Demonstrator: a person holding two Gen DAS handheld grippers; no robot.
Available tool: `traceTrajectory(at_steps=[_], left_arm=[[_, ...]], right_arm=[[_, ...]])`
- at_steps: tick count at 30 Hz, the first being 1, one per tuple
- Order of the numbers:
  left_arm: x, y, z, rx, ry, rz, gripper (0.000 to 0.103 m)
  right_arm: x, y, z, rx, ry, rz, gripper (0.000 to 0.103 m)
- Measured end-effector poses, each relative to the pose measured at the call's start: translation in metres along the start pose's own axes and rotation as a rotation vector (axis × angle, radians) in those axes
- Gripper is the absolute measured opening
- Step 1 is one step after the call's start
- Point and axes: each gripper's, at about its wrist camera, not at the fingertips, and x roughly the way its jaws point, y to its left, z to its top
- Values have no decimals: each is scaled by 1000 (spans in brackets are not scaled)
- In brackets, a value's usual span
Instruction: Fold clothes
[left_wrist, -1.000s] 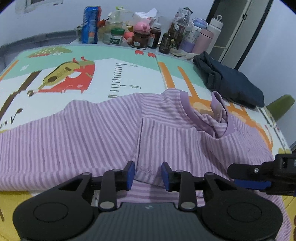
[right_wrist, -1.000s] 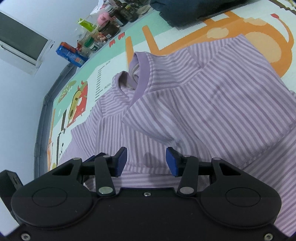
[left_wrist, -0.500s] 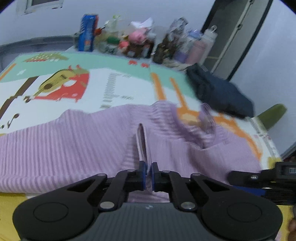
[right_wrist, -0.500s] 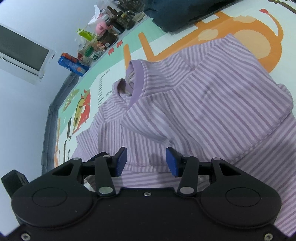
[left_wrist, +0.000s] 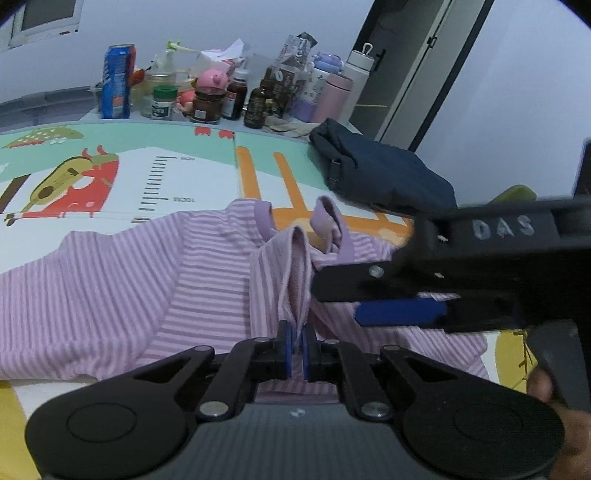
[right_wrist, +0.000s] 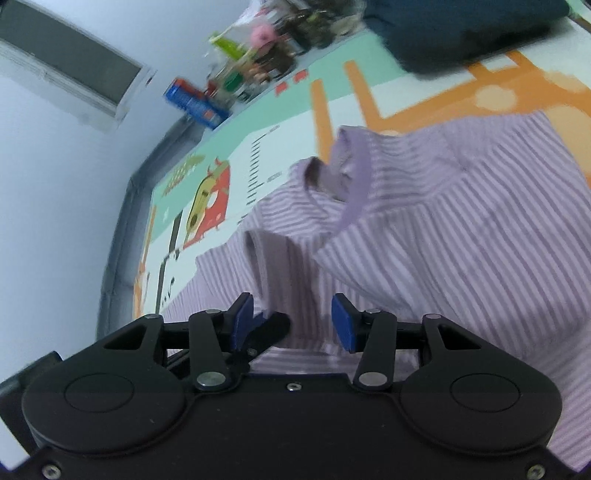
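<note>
A: How many garments?
B: 2: 1 striped purple shirt (left_wrist: 110, 280) under both tools, 1 dark folded garment (left_wrist: 380, 177) far beyond the fingertips.
A: The left gripper (left_wrist: 295, 341)?
B: Its 2 fingers pinch a raised fold of the shirt.
A: The right gripper (right_wrist: 291, 326)?
B: 2 fingers spread apart, shirt between and ahead of them, nothing gripped.

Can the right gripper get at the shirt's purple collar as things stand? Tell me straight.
Probably yes. The right gripper is open over the striped shirt, and the collar lies ahead with only fabric between. The left gripper, shut on a shirt fold, sits off to the side.
</note>
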Motion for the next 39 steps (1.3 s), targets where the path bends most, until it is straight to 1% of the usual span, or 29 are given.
traceTrajectory(at_steps=[4,9,10,11,12,14,15,17,24,26,28,31,34,39], left_arm=[[1,-3,0,5,3,-14,6],[5,-8,0,14,12,-19,6],[6,-8,-1,14,14,-17,6],[7,-9,-1,15,15,-16,6],[8,-10,-1,15,17,-14,6],[9,-9,-2,8,23,-18,6],[10,-10,-3,7,24,-18,6],[10,-12,-3,10,24,-19,7],[7,-22,-3,26,14,-30,9],[6,-25,-2,32,10,-32,11],[3,-24,-2,21,2,-43,15],[2,-23,-1,4,0,-59,14],[5,-24,-1,-7,9,-64,13],[15,-36,-2,-2,25,-65,13]], right_arm=[[6,12,8,-63,35,-21,48],[21,20,13,-91,80,-57,48],[25,20,12,-91,93,-57,45],[28,20,11,-87,104,-54,35],[31,19,10,-82,114,-51,30],[33,17,7,-73,105,-87,17],[33,15,6,-65,100,-96,17],[30,8,5,-31,88,-91,11],[13,-13,3,39,25,-81,7],[11,-18,3,55,11,-79,7],[6,-21,4,65,-2,-73,7],[-5,-25,6,61,-27,-75,7],[-20,-33,8,63,-65,-96,6],[-50,-57,14,98,-121,-120,6]])
